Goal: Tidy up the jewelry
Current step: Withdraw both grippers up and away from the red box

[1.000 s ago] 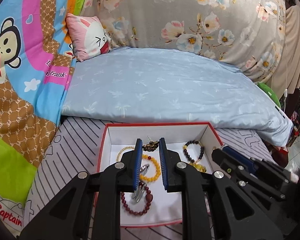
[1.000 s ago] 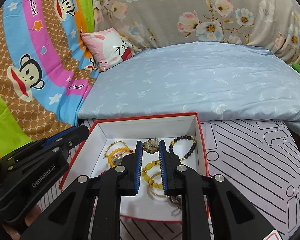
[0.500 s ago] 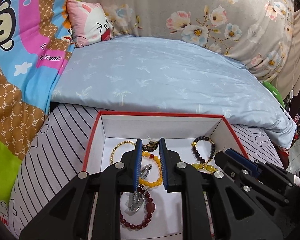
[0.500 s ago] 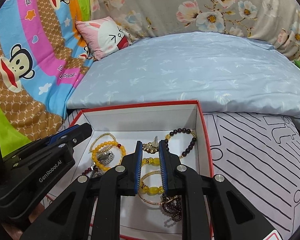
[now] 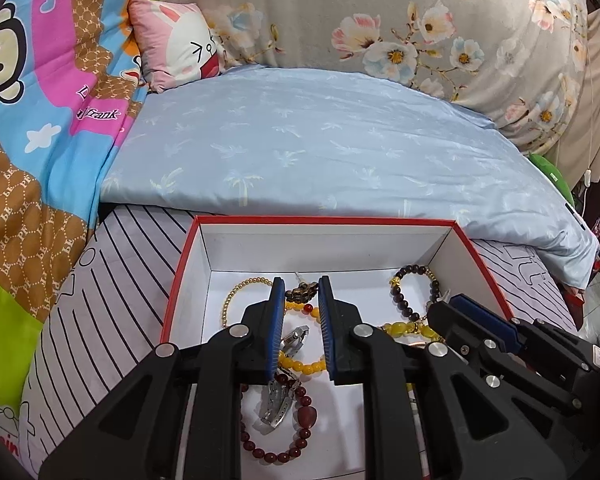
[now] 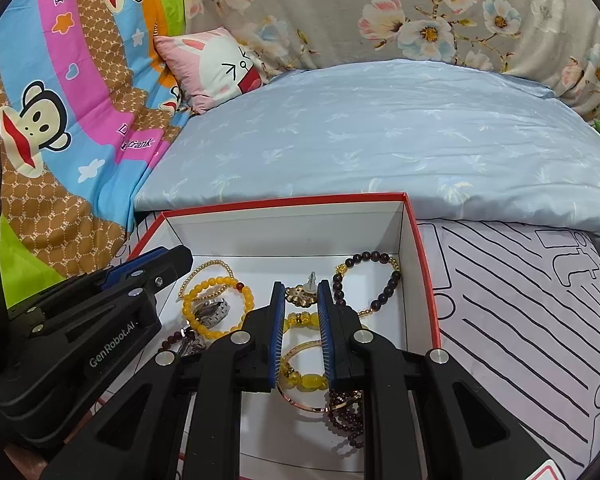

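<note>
A white box with a red rim (image 5: 324, 220) sits on the striped sheet and holds mixed jewelry. My left gripper (image 5: 300, 284) hangs over its left half, jaws a narrow gap apart with nothing between them. Below it lie a yellow bead bracelet (image 5: 300, 364), a silver watch (image 5: 280, 400) and a dark red bead bracelet (image 5: 276, 454). My right gripper (image 6: 299, 286) hovers over the right half of the box (image 6: 284, 202), equally narrow and empty, above a gold flower earring (image 6: 300, 296) and a gold bangle with yellow stones (image 6: 304, 380). A dark bead bracelet (image 6: 388, 284) lies by the right wall.
A folded pale blue quilt (image 5: 320, 140) lies just behind the box. A pink rabbit cushion (image 5: 176, 48) and a bright cartoon blanket (image 5: 40, 140) are at the left. Floral fabric (image 5: 420, 32) covers the back. Striped sheet (image 6: 520, 300) spreads right of the box.
Both grippers have come down and closer over the box, which now looks larger in both views. The jaw gaps look the same. The jewelry has not moved.
</note>
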